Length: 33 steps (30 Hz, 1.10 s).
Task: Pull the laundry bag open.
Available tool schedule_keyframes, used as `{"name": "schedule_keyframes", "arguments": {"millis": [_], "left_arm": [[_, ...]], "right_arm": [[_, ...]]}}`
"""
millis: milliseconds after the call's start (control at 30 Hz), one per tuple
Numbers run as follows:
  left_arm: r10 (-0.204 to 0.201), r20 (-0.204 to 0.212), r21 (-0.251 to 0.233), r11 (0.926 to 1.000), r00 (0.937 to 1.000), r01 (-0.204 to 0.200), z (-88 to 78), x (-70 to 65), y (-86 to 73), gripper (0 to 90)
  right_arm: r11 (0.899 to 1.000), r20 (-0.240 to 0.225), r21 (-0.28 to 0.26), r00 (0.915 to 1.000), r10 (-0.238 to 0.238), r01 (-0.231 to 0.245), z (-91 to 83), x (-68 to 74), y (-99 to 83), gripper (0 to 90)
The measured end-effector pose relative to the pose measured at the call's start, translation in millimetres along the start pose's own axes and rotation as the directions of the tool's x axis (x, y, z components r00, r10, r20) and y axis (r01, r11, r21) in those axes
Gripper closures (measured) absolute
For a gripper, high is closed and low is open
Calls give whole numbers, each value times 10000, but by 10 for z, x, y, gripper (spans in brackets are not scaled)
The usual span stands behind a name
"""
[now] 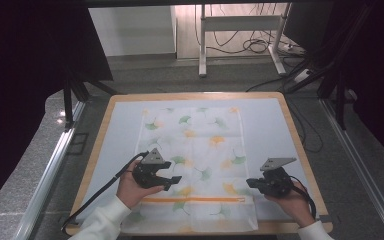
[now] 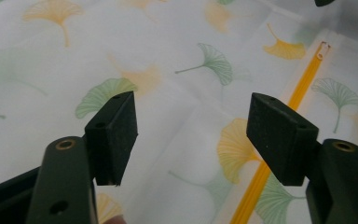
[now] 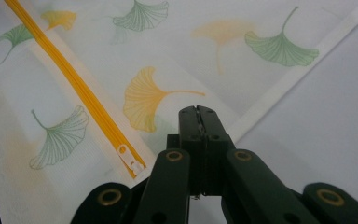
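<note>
zip pouch (image 1: 195,165) lies flat, zipper (image 3: 74,84) shut.

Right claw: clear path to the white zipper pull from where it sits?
Probably yes. In the right gripper view the zipper pull lies flat on the mesh bag just beside the right claw, nothing between them. But the jaws are pressed shut with nothing visibly between them, so they would need to open first.

white ginkgo-leaf cloth (image 1: 195,150), orange zipper (image 1: 195,199)
</note>
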<state>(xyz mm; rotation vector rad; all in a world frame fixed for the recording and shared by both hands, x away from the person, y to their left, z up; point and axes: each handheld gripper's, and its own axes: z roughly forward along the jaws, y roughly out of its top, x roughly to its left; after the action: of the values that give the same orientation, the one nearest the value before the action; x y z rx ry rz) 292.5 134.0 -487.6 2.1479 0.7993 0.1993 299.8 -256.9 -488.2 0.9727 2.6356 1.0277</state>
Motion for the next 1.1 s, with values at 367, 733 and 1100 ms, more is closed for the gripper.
{"name": "schedule_keyframes", "arguments": {"millis": [367,733,1100], "left_arm": [[102,463,250,9996,9989,-113,216,-200,103,370],[-184,676,315,9994,9975,163,300,-212,94,386],[265,577,579,9979,9980,-299,322,-322,92,404]], "right_arm": [[9999,-96,26,9998,167,-167,-35,49,-93,892],[9996,-217,219,9996,206,-201,-40,145,-137,893],[9975,-388,688,9991,164,-137,31,213,-164,893]]}}
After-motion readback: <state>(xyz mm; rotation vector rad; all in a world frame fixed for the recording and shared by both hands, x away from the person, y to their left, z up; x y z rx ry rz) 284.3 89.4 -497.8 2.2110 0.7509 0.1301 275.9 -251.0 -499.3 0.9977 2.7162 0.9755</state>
